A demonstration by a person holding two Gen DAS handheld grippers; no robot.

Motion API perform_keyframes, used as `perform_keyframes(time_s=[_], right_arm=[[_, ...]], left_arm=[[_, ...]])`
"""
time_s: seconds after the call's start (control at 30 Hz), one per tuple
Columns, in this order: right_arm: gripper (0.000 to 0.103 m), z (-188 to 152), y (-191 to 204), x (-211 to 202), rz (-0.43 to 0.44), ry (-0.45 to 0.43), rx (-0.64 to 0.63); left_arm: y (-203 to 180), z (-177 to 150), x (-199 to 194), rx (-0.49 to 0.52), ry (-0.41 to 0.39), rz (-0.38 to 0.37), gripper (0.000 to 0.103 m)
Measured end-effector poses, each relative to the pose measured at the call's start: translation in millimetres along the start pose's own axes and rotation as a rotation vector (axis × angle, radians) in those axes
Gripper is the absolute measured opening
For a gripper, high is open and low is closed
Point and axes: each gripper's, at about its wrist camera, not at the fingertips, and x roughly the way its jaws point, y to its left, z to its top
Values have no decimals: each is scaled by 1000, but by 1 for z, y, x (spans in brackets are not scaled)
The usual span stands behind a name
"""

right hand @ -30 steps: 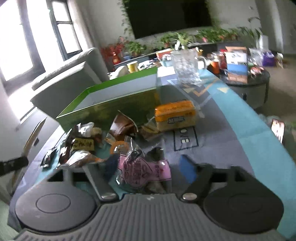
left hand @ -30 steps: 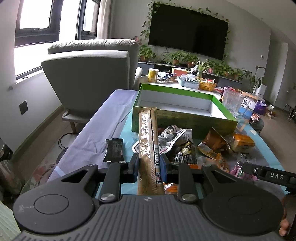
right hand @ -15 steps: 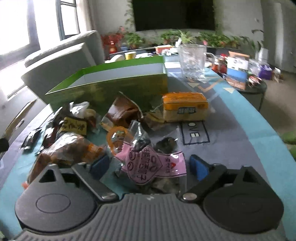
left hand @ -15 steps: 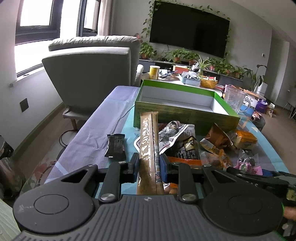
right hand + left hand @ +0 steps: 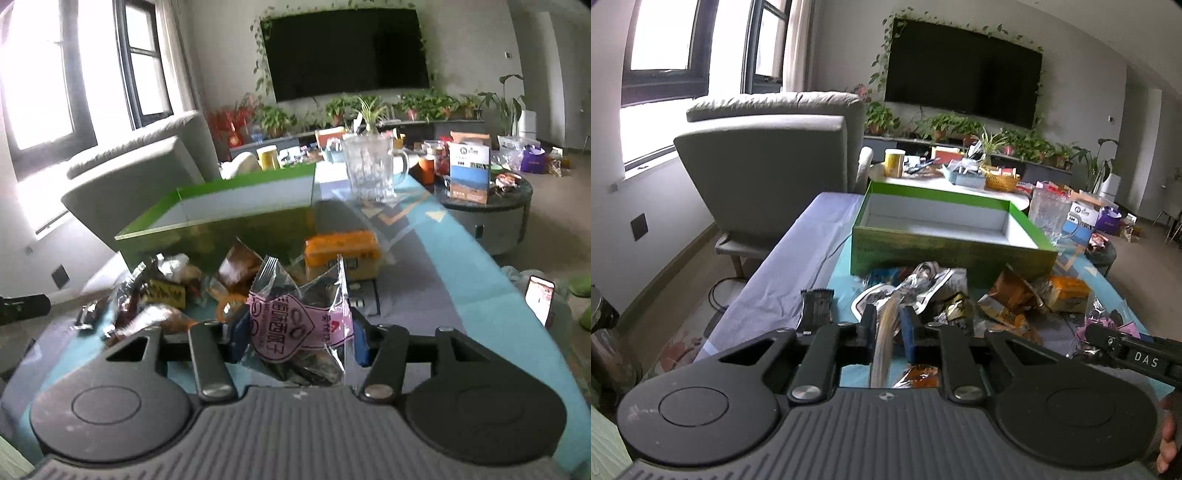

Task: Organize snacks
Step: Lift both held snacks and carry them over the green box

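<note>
The left claw (image 5: 891,328) is closing on a long tan snack packet (image 5: 884,341), seemingly thin, light and floppy. The right claw (image 5: 297,341) is closing on a crinkly pink seed pouch (image 5: 295,325) above the desk (image 5: 436,280); both are best held mid-body, near the green box (image 5: 945,236).

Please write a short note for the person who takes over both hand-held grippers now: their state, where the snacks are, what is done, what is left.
Left hand-held gripper: jaws closing on a long tan snack packet, seen edge-on.
Right hand-held gripper: jaws closing, pink snack bag between them.
Green box: nothing visible inside.
Snack pile lies in front of the box; a dark bar sits apart on the left, an orange pack on the right.
Done: nothing boxed yet.
Left: probably both held packets, then the rest.
</note>
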Motion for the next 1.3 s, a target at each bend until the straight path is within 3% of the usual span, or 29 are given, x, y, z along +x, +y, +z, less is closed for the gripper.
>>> perform_keyframes(time_s=[0.1, 0.2, 0.33, 0.47, 0.57, 0.6, 0.63, 0.77, 1.0, 1.1, 1.3], right_arm=[[45, 3, 2, -3, 18, -15, -7], [45, 3, 2, 0, 23, -9, -11], [45, 1, 0, 5, 28, 12, -5], [45, -1, 2, 3, 33, 14, -13], [45, -1, 5, 2, 40, 13, -20], [45, -2, 6, 2, 43, 14, -22], [45, -2, 6, 3, 44, 16, -23], [45, -3, 6, 4, 48, 21, -21], [45, 1, 8, -3, 63, -13, -10], [45, 6, 10, -4, 78, -25, -15], [45, 18, 14, -3, 101, -59, -28]], left_arm=[[-1, 2, 0, 11, -7, -7, 13], [3, -1, 9, 13, 41, -15, 15], [10, -16, 29, -9, 139, -6, 47], [10, -28, 51, 11, 219, 115, 48], [17, -35, 65, -22, 269, 136, 47], [16, -36, 65, -14, 249, 134, 46], [14, -37, 67, 12, 237, 124, 30], [12, -35, 55, 10, 206, 58, 20], [2, -3, 1, 50, -3, 10, 20], [-5, 7, -4, 71, -34, -6, 20], [-12, 24, 15, 64, -21, -20, 21]])
